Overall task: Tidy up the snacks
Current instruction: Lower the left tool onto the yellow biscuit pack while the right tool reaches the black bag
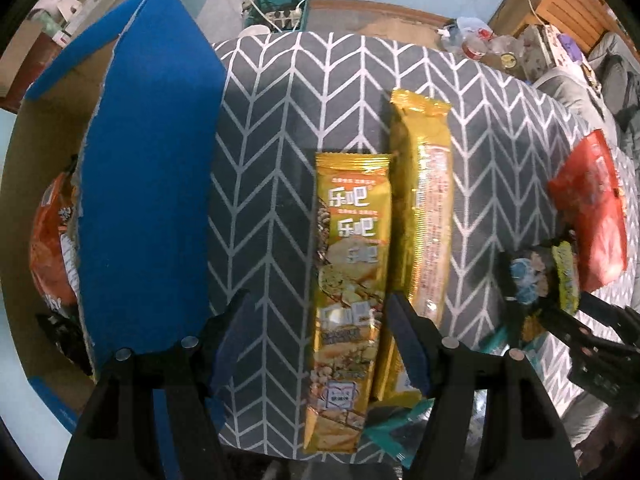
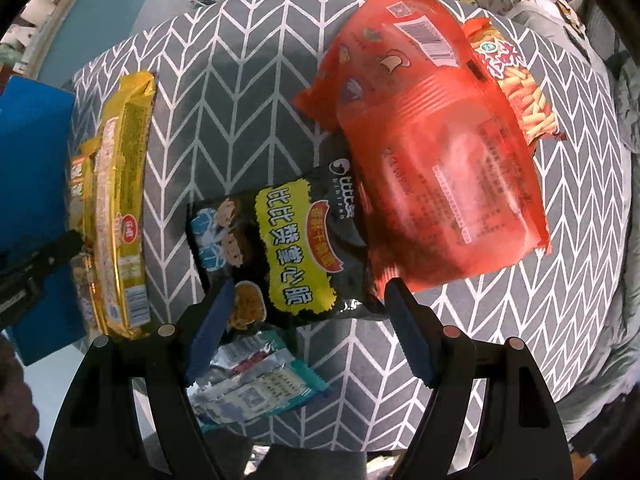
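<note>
Gold foil, 2 long packets: front packet [image 1: 348,300], printed side up, lies straight ahead of the left gripper [image 1: 320,344], its long axis running away from the gripper along the pointing line. The second gold packet [image 1: 424,216] lies touching it on the right, parallel, set a little farther out.

Left gripper: jaws part open, nothing held. The front packet sits between the 2 pads, nearer the right one — whether that pad touches the wrapper cannot be told.

Right gripper [image 2: 308,332]: jaws part open, nothing held. Black snack bag [image 2: 280,248] lies just ahead between the fingers, tilted, long axis slanting up to the right. A teal-and-silver sachet [image 2: 256,384] lies under the gripper, below the bag. Red bag [image 2: 432,152] ahead and to the right, overlapping the black bag's far corner; a bag of sticks [image 2: 516,88] peeks from beneath its right edge.

Container: cardboard box [image 1: 48,132] with blue flap [image 1: 148,184], left of the left gripper. Inside, an orange bag [image 1: 52,248] and something dark below it, not identifiable.

Judgement: the left hand is nearer the gold packets and the box; a pinch across the front packet's short width suits — the jaws already straddle it.
</note>
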Tool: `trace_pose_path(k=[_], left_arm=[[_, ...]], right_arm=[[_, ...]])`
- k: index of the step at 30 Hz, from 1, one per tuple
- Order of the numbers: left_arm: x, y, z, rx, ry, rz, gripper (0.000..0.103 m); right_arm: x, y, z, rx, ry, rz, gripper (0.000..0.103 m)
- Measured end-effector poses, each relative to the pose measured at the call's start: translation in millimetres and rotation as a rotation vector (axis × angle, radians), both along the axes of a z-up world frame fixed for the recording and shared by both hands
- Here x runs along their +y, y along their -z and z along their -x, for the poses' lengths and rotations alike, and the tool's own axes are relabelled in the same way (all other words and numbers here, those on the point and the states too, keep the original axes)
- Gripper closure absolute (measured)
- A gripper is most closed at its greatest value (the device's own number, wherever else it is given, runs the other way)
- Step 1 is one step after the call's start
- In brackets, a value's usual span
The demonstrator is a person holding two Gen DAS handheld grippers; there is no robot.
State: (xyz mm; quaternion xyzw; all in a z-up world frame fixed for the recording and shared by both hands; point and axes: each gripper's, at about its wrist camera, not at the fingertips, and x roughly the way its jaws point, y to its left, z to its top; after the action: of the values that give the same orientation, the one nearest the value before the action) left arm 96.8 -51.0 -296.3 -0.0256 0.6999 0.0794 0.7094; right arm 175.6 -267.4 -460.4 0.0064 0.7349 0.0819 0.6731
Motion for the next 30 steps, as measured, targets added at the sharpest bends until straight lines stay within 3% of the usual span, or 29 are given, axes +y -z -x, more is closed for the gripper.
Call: trace_pose_path(k=[4, 8, 17, 25, 28, 30], left_arm=[[2, 8, -4, 0.001, -0.009, 0.000, 0.025], [-1, 16, -10, 0.007, -0.003, 0.013, 0.025], [-5, 44, -21, 0.034, 0.019, -0.010, 0.025], [-2, 56, -13, 0.060, 0.003, 0.013, 0.027], [-1, 56, -9, 0.048, 0.002, 0.029, 0.033], [0, 54, -1, 0.039, 0.010, 0.059, 0.045]], right_arm=[[-7, 2, 1, 0.008, -0.001, -0.011, 0.026], [-14, 5, 0, 0.005, -0.004, -0.018, 0.026], [2, -18, -1, 0.002, -0.009, -0.038, 0.026], [29, -15, -6, 0.001, -0.052, 0.019, 0.025], [37, -13, -9, -0.001, -0.050, 0.032, 0.025], [41, -12, -11, -0.006, -0.055, 0.042, 0.025]])
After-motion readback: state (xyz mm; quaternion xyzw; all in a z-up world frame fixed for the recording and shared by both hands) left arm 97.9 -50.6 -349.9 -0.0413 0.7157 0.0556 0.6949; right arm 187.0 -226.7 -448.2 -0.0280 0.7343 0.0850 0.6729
